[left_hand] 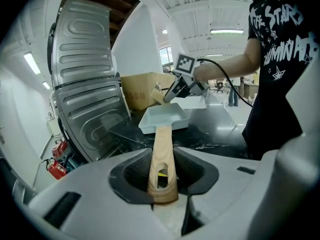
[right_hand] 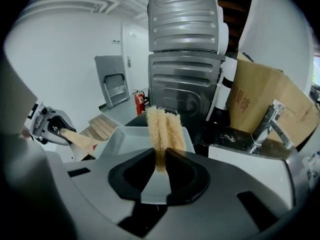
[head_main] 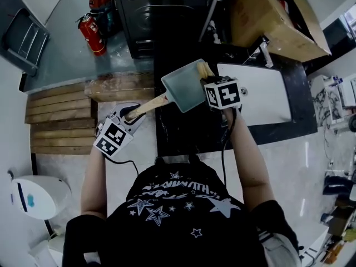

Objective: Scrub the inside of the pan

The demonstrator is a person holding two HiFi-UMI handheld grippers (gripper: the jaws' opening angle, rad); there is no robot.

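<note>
The pan [head_main: 186, 88] is pale blue and square. It sits in the middle of the head view, over a black counter [head_main: 183, 135] (I cannot tell if it rests on it or hangs just above). Its wooden handle [head_main: 150, 105] points to the lower left, and the left gripper [left_hand: 162, 181] is closed tight on the end of it. The right gripper [right_hand: 160, 161] is closed on a yellow scrubber [right_hand: 162, 126], which stands up at the pan's far rim. No view shows if the scrubber touches the pan. To the right of the pan lies a white sink [head_main: 261, 96] with a tap [right_hand: 267, 124] beside it. A brown cardboard box [head_main: 272, 15] stands past the sink at the upper right. A big grey metal machine [right_hand: 185, 59] stands behind the pan at the top of the frame. At the upper left are red fire extinguishers [head_main: 92, 32] on the floor, and wooden boards [head_main: 61, 121] lie at the left. A white round thing [head_main: 33, 196] sits at the lower left, and I cannot tell what it is. The marker cube on the right gripper covers the pan's right corner in the head view, and the left gripper covers the end of the handle there. The person's black shirt [head_main: 178, 210] with stars hides the near edge of the counter. In the right gripper view the scrubber blocks the middle of the pan.
</note>
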